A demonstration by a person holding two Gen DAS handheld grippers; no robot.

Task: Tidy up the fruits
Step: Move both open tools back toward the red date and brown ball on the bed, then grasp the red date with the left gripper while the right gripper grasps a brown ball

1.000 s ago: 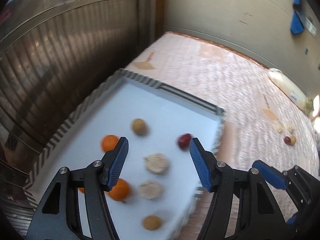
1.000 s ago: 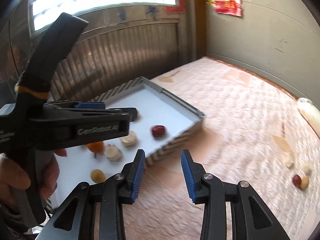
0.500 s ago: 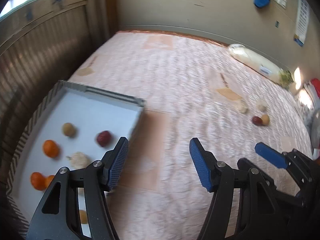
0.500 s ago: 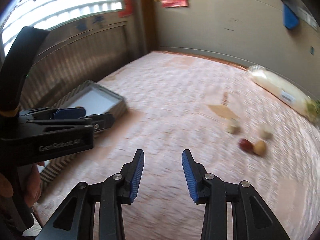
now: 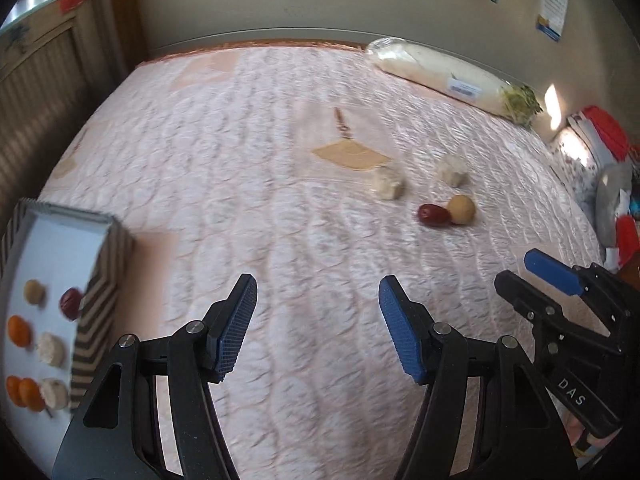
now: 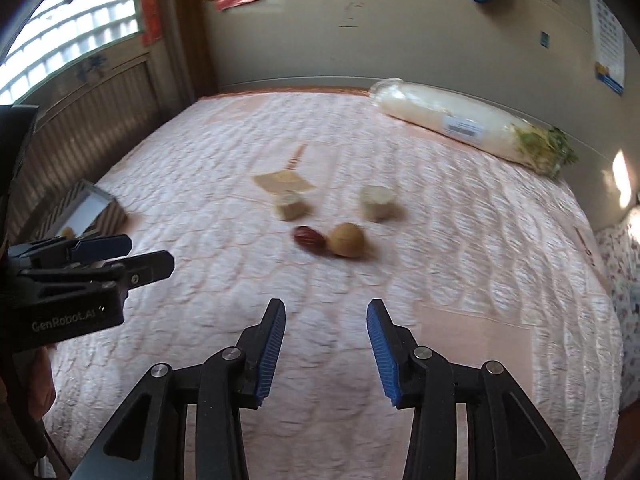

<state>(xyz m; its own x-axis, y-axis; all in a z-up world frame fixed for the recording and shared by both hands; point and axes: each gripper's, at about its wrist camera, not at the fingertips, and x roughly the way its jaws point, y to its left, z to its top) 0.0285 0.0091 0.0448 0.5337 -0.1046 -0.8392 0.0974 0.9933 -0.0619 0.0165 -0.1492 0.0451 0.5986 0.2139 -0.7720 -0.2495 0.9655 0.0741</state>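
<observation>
**Both grippers empty above the quilt; four pieces lie loose, the rest sit in the tray**

The left gripper point(image 5: 318, 330) hangs over the pink quilted bedcover point(image 5: 248, 152) with its blue pads spread wide and nothing between them. The right gripper point(image 6: 326, 346) stands narrower, its jaws opening, the gap likewise empty.

Loose on the quilt, well ahead of both grippers: a red jujube point(image 6: 309, 239) touching a round tan fruit point(image 6: 347, 239), and beyond them two pale chunks, one point(image 6: 291, 207) just beside a tan patch in the fabric, the other point(image 6: 377, 202) to its right (motion blur prevents closer identification of either chunk).

The striped-wall tray point(image 5: 100, 312) sits at the left edge of the left wrist view. On its white floor lie oranges point(image 5: 24, 392), a second red jujube point(image 5: 71, 303), a tan round fruit point(image 5: 34, 291) and two pale chunks point(image 5: 52, 349).

A long wrapped white radish point(image 6: 452, 124) with green leaves lies along the far wall.
</observation>
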